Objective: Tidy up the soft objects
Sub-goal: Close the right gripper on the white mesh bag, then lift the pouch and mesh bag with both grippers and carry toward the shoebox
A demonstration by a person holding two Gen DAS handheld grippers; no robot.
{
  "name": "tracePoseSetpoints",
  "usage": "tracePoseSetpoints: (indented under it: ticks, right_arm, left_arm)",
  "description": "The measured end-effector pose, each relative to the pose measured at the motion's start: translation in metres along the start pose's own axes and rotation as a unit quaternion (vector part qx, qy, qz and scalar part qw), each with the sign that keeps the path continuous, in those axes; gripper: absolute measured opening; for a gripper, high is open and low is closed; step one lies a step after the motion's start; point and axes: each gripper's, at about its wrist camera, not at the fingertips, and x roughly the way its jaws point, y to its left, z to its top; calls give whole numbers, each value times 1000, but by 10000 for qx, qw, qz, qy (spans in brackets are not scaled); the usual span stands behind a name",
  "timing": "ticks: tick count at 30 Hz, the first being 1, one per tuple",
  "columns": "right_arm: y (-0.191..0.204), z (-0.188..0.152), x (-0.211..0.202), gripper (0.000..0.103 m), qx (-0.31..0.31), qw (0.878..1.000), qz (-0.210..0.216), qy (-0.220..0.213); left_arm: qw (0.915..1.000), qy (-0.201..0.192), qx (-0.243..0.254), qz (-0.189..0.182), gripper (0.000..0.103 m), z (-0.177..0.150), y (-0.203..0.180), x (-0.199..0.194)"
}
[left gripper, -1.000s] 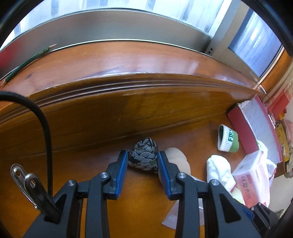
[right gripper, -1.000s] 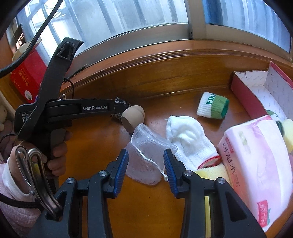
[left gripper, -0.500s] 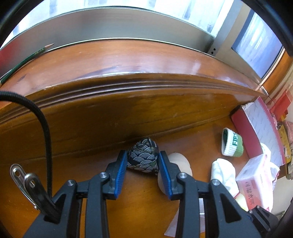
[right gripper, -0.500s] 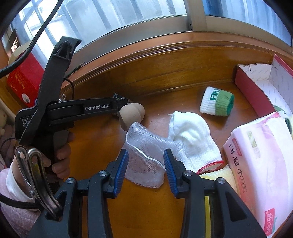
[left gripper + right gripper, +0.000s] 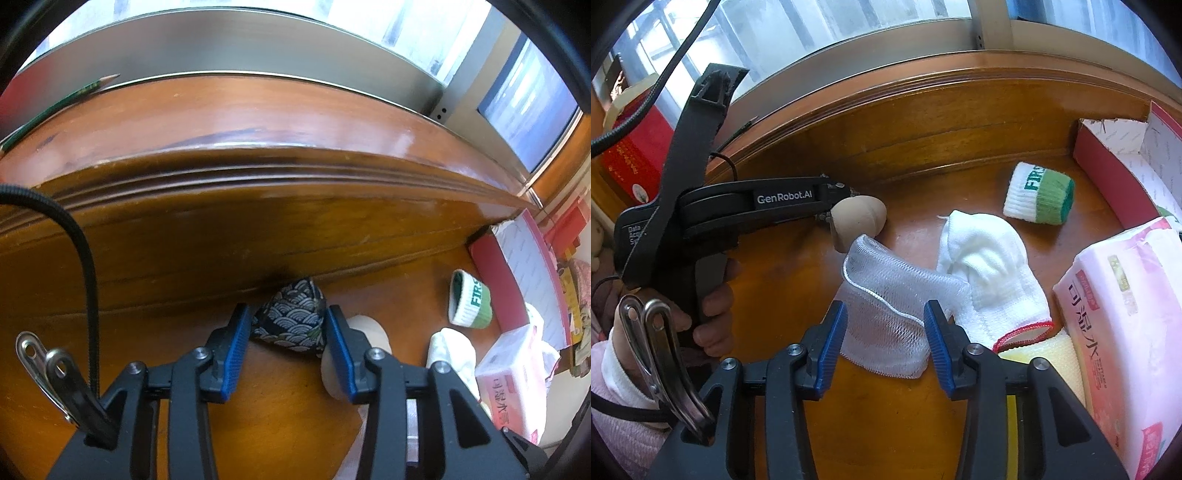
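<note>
A dark pouch with a wave pattern [image 5: 293,320] lies on the wooden desk by the back ledge. My left gripper [image 5: 284,345] is open, its blue pads on either side of the pouch's near part. A beige soft piece [image 5: 365,330] lies just to its right, also in the right wrist view [image 5: 857,218]. My right gripper [image 5: 882,345] is open around a white mesh bag [image 5: 886,317]. A white sock [image 5: 988,266] and a white-and-green wristband [image 5: 1039,194] lie to the right.
A red box [image 5: 1108,166] with a white lining stands at the right. A pink tissue pack [image 5: 1126,332] and a yellow cloth [image 5: 1056,354] lie at the front right. A raised wooden sill [image 5: 258,122] with a pencil [image 5: 55,107] runs along the back.
My left gripper has moved forward so the patterned pouch sits between its pads. My right gripper has moved forward over the mesh bag, which now lies between its fingers.
</note>
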Motion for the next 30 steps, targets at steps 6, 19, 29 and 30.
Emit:
tracePoseSetpoints:
  ticks: [6, 19, 29, 30]
  right_arm:
    - [-6, 0, 1, 38, 34, 10000, -5, -33]
    - [2, 0, -24, 1, -349, 9983, 87, -464]
    - [20, 15, -15, 56, -1335, 9900, -403, -195]
    - [22, 17, -9, 56, -1378, 9893, -438, -176]
  left_arm:
    - [10000, -61, -65, 16, 34, -3, 3, -7]
    - [9991, -286, -311, 26, 34, -9, 18, -40]
    - [9987, -414, -286, 93, 34, -18, 25, -59]
    - [9986, -416, -289, 119, 34, -20, 27, -60]
